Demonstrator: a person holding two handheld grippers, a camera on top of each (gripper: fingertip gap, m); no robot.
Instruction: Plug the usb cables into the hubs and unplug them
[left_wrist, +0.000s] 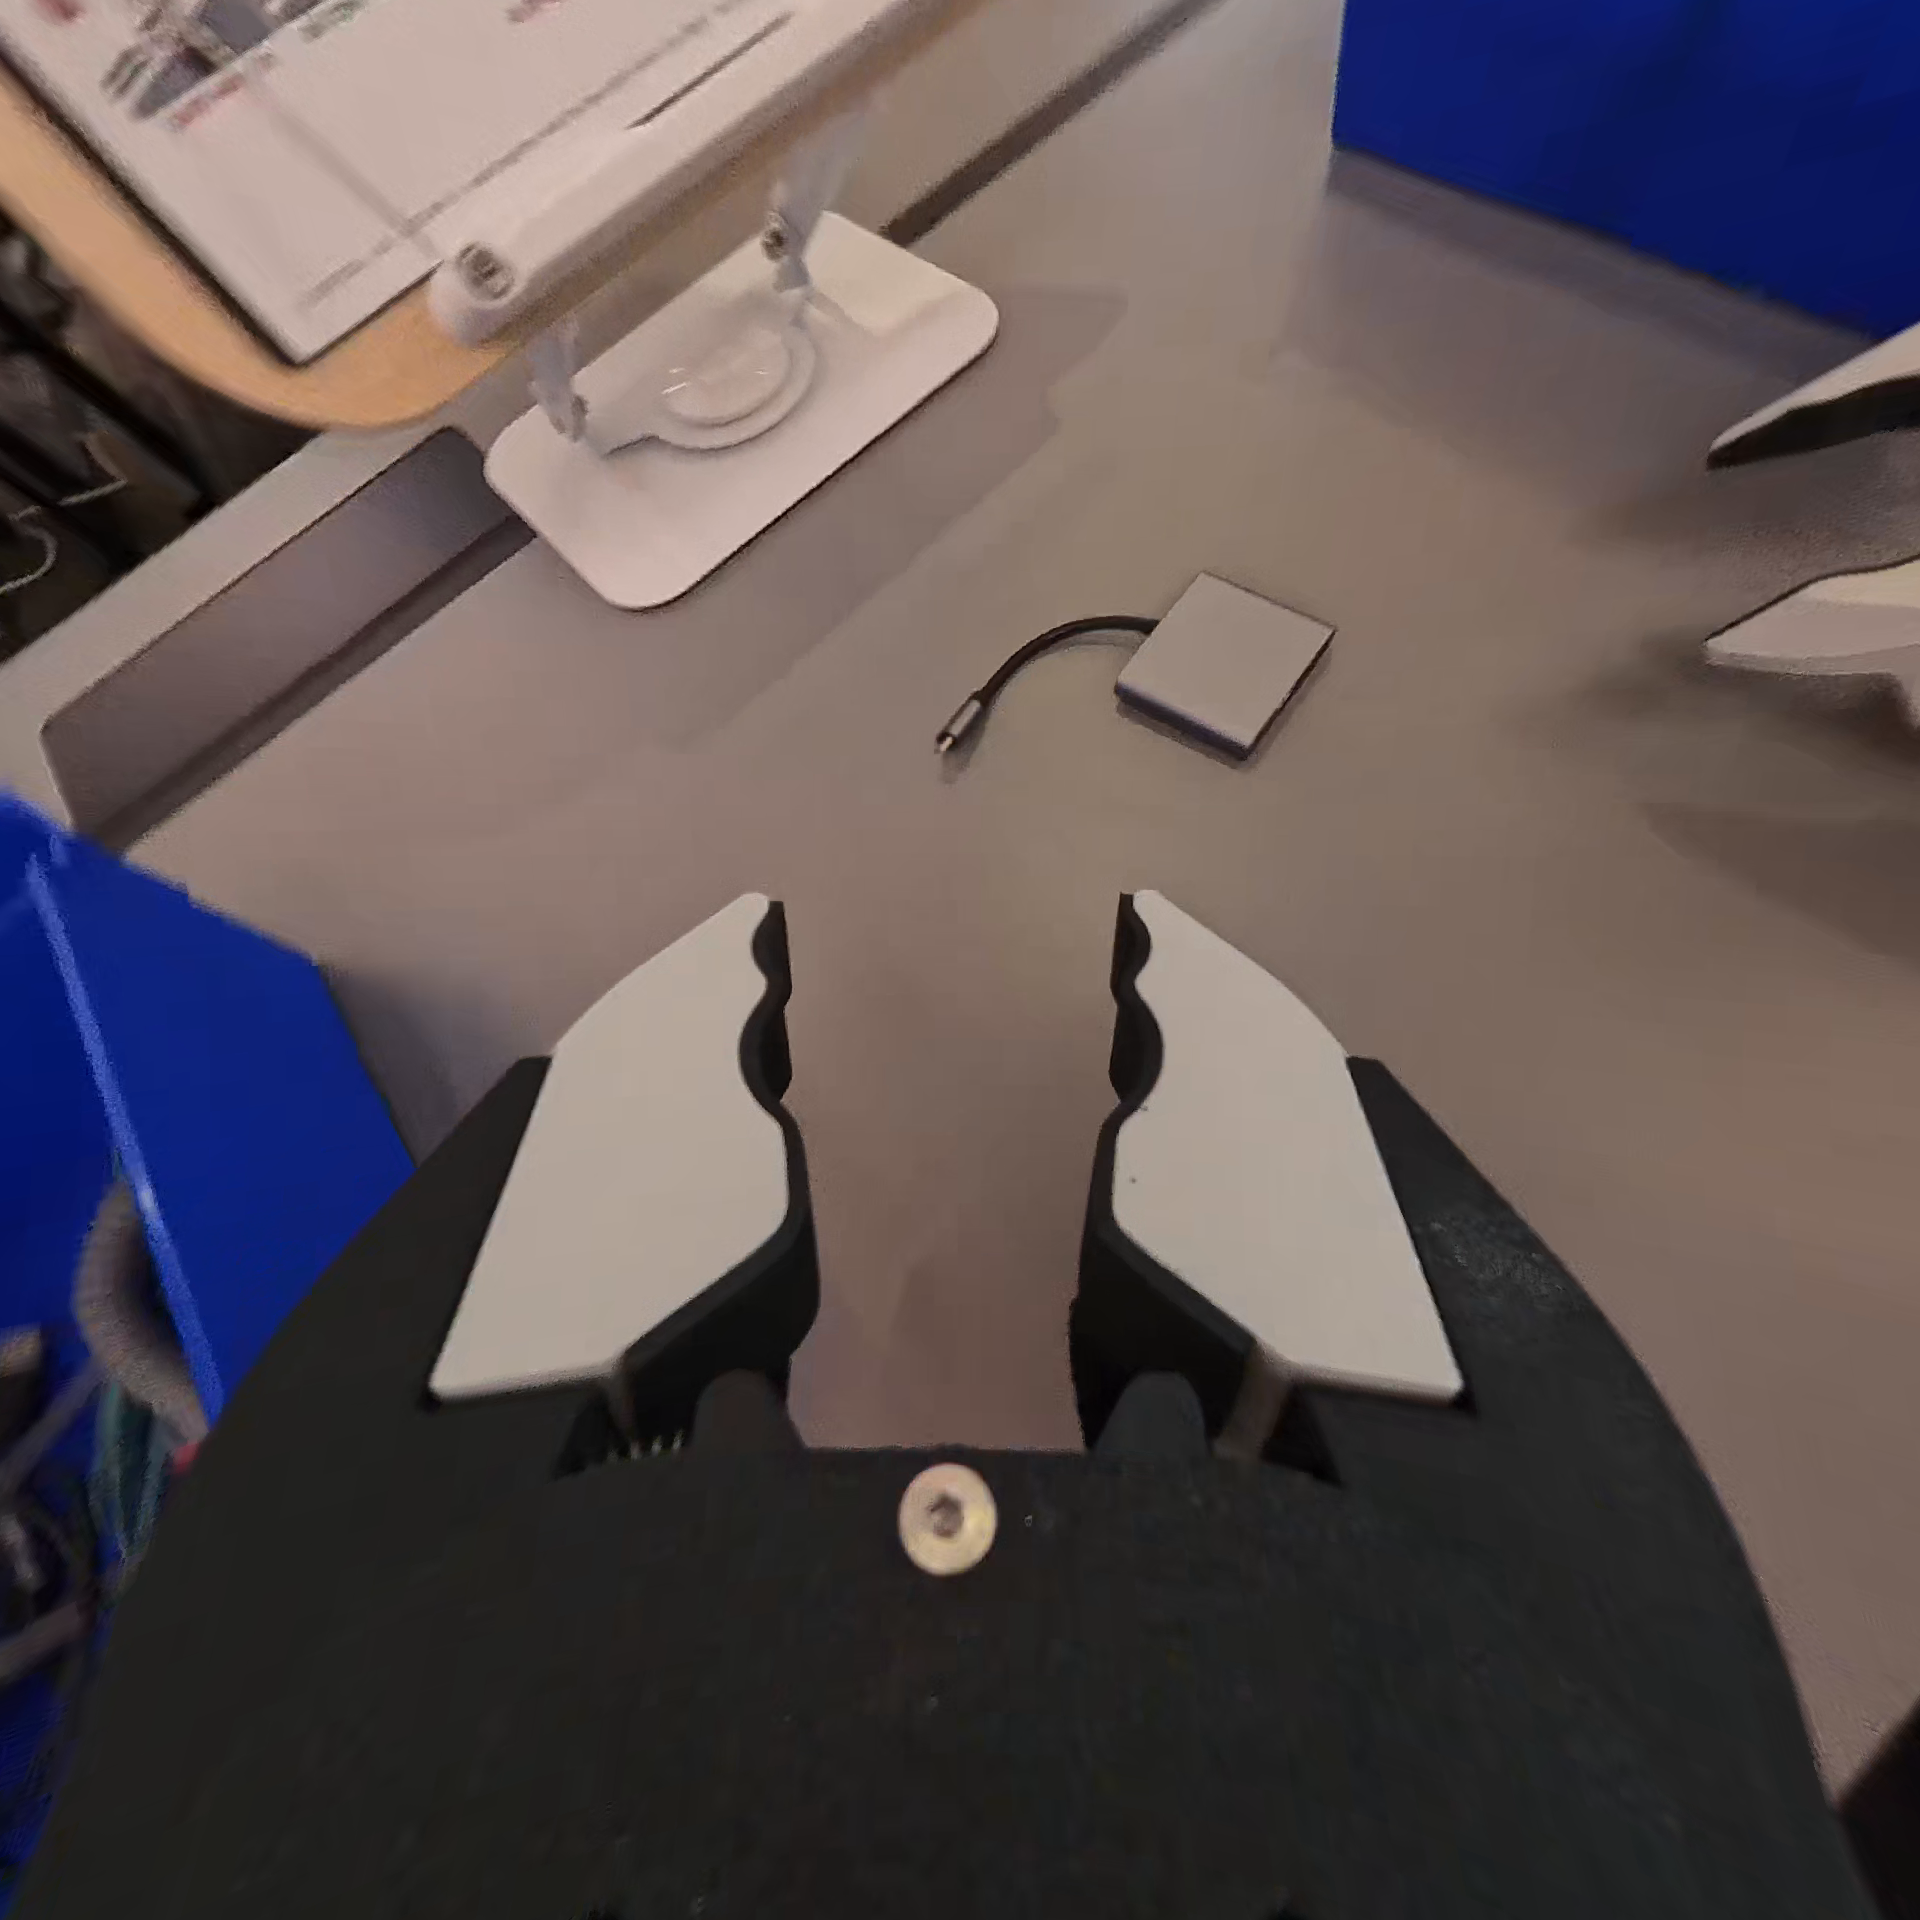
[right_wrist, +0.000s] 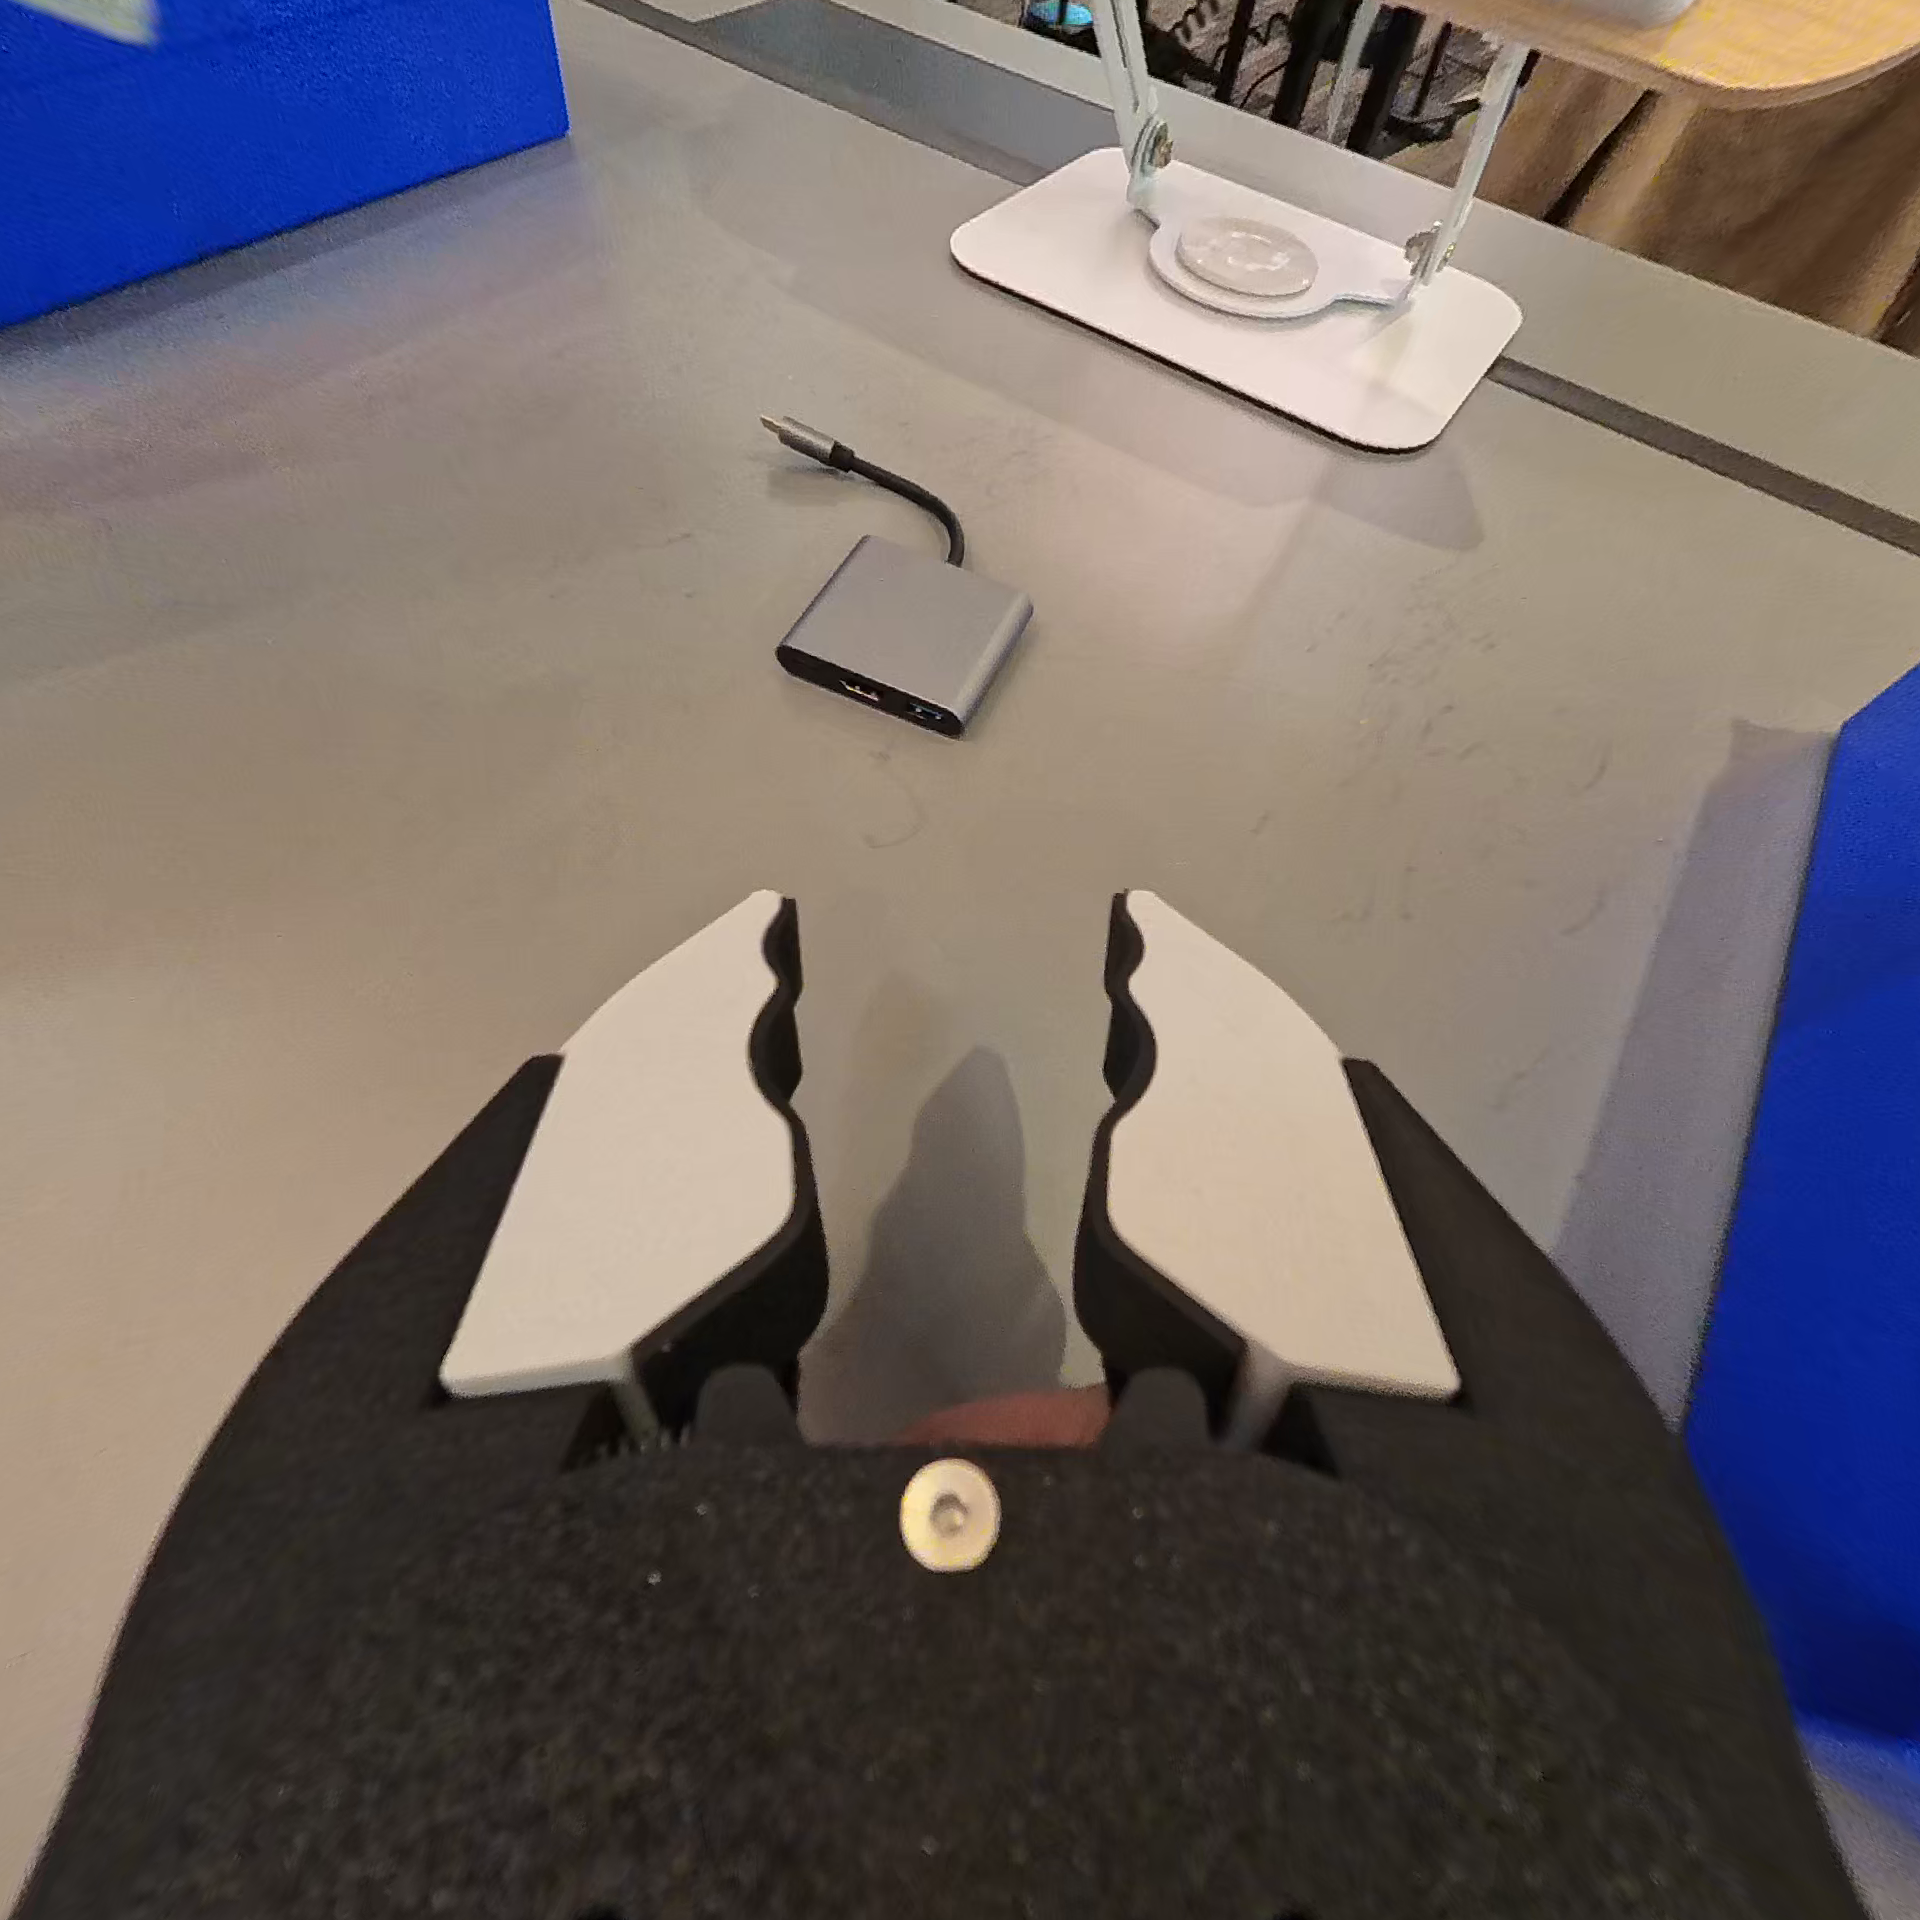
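A flat, square, brushed grey metal USB hub (right_wrist: 906, 634) with rounded corners lies on the smooth, matte grey tabletop (right_wrist: 416, 831), at 12 o'clock from the right gripper (right_wrist: 954, 904) and well apart from it. Its port face looks toward that gripper, showing two slots, one with a blue insert. From its far side a short black rubbery lead (right_wrist: 914, 499) curves off toward 11 o'clock and ends in a slim silver plug (right_wrist: 800, 431), so hub and lead together run roughly 5 to 11 in the right wrist view.

In the left wrist view the hub (left_wrist: 1226, 660) sits at 1 o'clock from the left gripper (left_wrist: 951, 904), with the lead arcing toward 9 and the plug tip aimed down toward 7.

Both grippers have pale grey plastic fingers with wavy black inner pads on grainy black bodies; each pair stands apart with nothing between.

A white metal stand with a rounded rectangular base (right_wrist: 1247, 312) stands at 1 o'clock beyond the hub; the printed sheet it carries is too blurred to read. Blue panels (right_wrist: 260, 135) border the table.
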